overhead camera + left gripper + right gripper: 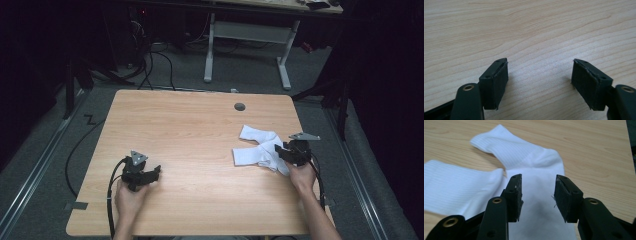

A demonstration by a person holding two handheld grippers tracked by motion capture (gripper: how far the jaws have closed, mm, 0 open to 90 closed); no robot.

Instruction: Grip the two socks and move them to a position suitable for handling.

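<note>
Stretching across most of the room in front of me, the light wooden table [190,145] carries 2 white socks [260,149] near its right edge, lying overlapped and splayed apart at their cuffs. The right gripper [291,154] hovers right over the nearer sock [541,192], jaws standing apart with white cloth showing between them, the pads not pressing on it. The left gripper [150,172] sits well apart on bare wood, jaws spread wide and holding nothing.

The table [190,135] is bare wood in the middle and on the left, with lots of room to move. Two white socks [257,150] lie near the right edge, in the way there.
</note>
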